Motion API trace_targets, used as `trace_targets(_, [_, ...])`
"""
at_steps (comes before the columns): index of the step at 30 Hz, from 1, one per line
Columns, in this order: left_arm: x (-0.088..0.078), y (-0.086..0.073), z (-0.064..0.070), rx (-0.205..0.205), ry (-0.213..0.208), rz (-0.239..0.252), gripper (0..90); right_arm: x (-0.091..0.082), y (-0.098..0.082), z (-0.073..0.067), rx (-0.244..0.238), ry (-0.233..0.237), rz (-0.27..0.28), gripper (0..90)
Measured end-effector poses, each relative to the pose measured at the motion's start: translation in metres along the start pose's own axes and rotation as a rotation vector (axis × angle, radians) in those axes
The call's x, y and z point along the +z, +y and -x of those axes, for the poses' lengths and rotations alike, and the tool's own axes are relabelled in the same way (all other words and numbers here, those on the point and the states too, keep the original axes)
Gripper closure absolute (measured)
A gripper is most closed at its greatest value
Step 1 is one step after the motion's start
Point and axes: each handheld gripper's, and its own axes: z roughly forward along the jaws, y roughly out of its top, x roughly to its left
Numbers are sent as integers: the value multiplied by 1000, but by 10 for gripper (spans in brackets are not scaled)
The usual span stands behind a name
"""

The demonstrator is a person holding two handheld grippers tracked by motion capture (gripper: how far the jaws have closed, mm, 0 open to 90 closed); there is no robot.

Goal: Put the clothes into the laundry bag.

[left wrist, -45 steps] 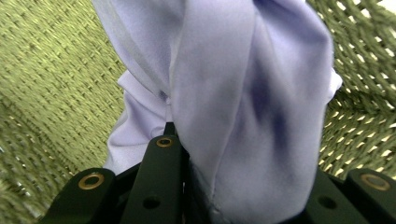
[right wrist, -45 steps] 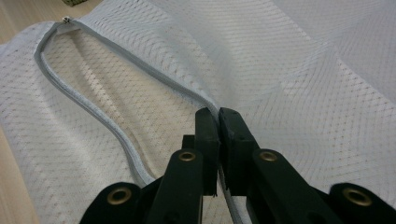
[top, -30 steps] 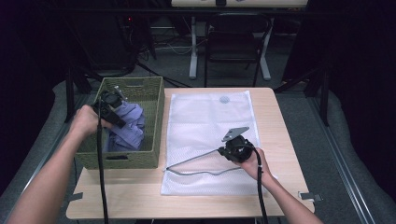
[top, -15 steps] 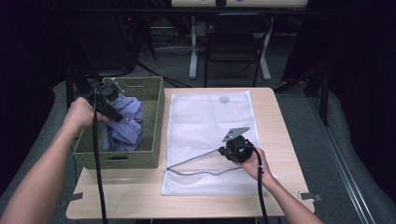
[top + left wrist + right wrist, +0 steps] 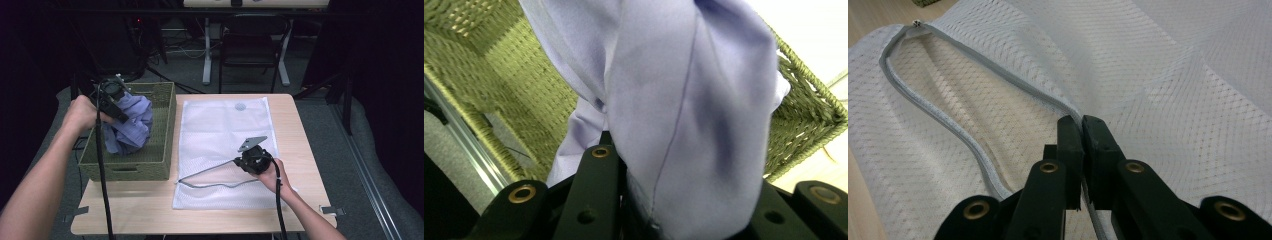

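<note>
Zipper edge (image 5: 998,75) pinched between tool (image 5: 1082,131) jaws

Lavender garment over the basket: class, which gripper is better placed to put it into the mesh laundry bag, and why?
Left. The left gripper is shut on the lavender garment above the wicker basket; the right gripper pinches the mesh laundry bag at its opening.

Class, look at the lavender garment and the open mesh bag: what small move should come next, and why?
Probably carry the lavender garment, clamped in the left gripper above the basket, toward the mesh bag. The right gripper pinches the zipper edge, holding the mouth open.
</note>
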Motion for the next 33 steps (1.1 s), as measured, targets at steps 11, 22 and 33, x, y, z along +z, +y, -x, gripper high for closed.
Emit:
trace_targets(11, [-21, 8, 1, 11, 16, 5, 764, 0, 0, 0, 2, -3, 0, 867])
trace_targets(22, [-43, 18, 5, 19, 28, 35, 763, -1, 0, 1, 7, -1, 2, 867])
trace_targets(33, [-68, 25, 9, 25, 23, 50, 763, -1, -1, 1, 4, -2, 2, 867])
